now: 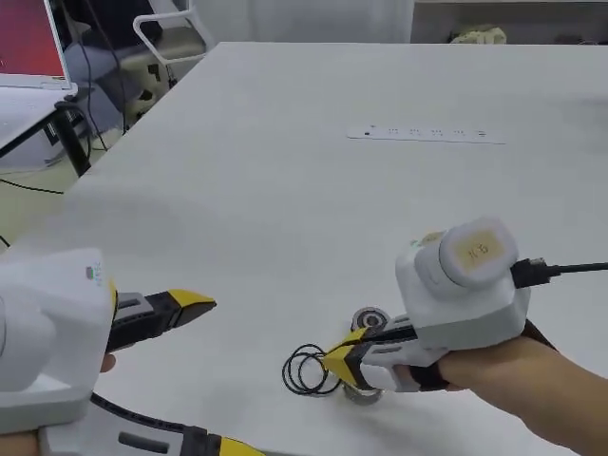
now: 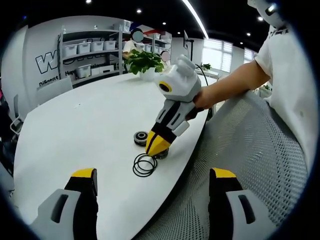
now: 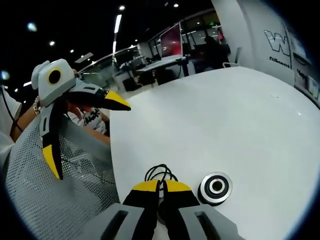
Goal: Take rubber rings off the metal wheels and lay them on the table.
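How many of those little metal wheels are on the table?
2. One metal wheel lies free on the table, beside the right hand-held gripper; the second wheel sits under its tips, partly hidden. Others could be hidden there.

Overhead headset, low opposed views, rings (image 1: 306,369) shared

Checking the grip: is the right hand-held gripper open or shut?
Shut. In the right gripper view the right hand-held gripper has its yellow tips pressed together; whether they pinch anything, cannot tell.
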Demonstrator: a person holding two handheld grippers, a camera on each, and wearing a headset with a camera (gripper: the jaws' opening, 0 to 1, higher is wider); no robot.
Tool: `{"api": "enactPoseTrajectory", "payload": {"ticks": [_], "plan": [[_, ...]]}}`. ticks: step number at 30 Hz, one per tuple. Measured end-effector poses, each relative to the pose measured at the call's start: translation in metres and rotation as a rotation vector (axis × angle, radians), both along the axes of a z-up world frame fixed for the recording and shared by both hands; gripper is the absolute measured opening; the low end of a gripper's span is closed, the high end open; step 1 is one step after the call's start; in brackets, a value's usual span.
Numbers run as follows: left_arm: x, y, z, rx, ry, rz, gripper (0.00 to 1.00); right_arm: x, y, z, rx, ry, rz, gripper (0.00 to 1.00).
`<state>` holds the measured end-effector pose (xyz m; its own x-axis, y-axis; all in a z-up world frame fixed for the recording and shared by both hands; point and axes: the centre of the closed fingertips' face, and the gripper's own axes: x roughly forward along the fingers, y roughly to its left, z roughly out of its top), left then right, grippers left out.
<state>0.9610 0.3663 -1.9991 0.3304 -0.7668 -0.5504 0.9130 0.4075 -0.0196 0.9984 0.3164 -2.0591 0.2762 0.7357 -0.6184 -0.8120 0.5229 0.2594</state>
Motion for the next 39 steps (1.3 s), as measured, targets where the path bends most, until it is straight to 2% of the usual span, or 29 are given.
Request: {"api": "enactPoseTrajectory", "payload": {"ticks": [14, 22, 39], "plan": [[0.0, 0.0, 0.0, -0.003, 0.005, 0.006, 0.9, -0.003, -0.001, 0.0, -0.023, -0.001, 0.028, 0.01], [0.001, 0.002, -0.001, 0.001, 0.008, 0.006, 0.9, 0.0, -0.005, 0.001, -0.046, -0.03, 0.032, 0.03], [0.0, 0.001, -0.001, 0.001, 0.01, 0.009, 0.9, 0.023, -0.02, 0.025, 0.022, -0.063, -0.058, 0.05]]}}
